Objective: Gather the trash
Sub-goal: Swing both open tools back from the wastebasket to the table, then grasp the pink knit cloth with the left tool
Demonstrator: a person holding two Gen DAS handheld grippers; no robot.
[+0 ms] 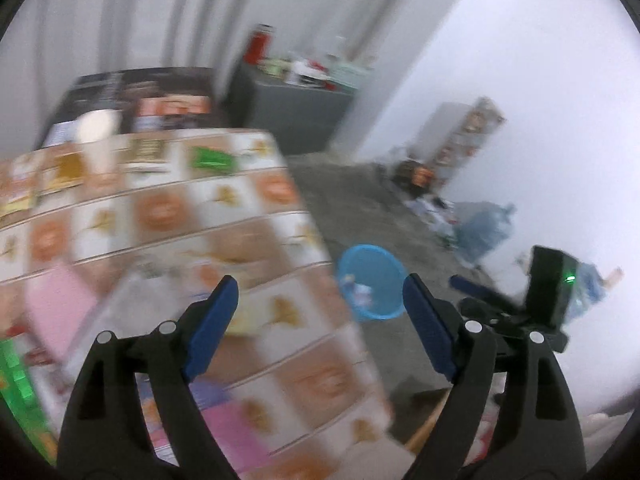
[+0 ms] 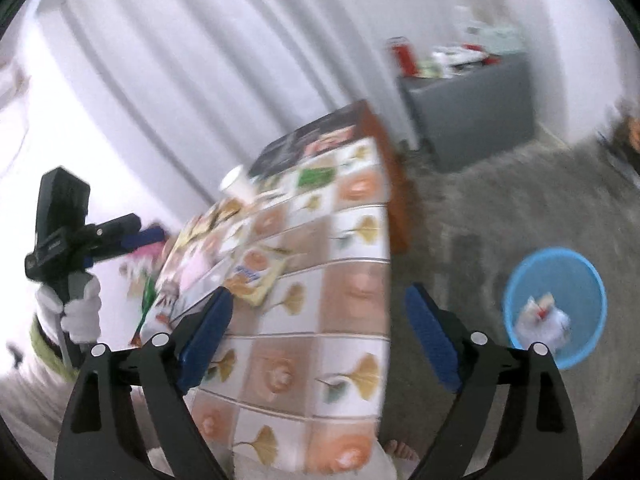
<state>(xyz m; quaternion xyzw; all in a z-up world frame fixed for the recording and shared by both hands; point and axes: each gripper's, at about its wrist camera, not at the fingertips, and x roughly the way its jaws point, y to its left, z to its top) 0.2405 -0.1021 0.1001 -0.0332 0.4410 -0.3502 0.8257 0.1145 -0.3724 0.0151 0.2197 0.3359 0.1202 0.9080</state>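
Both my left claw (image 1: 320, 300) and right claw (image 2: 318, 314) gape empty; I'd slow down, settle over the ginkgo-patterned tabletop (image 2: 320, 280), pick one wrapper for the round blue plastic bin (image 2: 554, 308)

White curtains (image 2: 224, 60) hung behind a table (image 2: 320, 280) with a tiled-pattern cloth. A grey cabinet (image 2: 472, 120) stood against the white wall (image 1: 520, 100) on grey floor (image 2: 500, 208).

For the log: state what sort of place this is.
Probably a lived-in room at home: a table under a patterned cloth, pale curtains, a grey cabinet and a blue bin on a grey floor.
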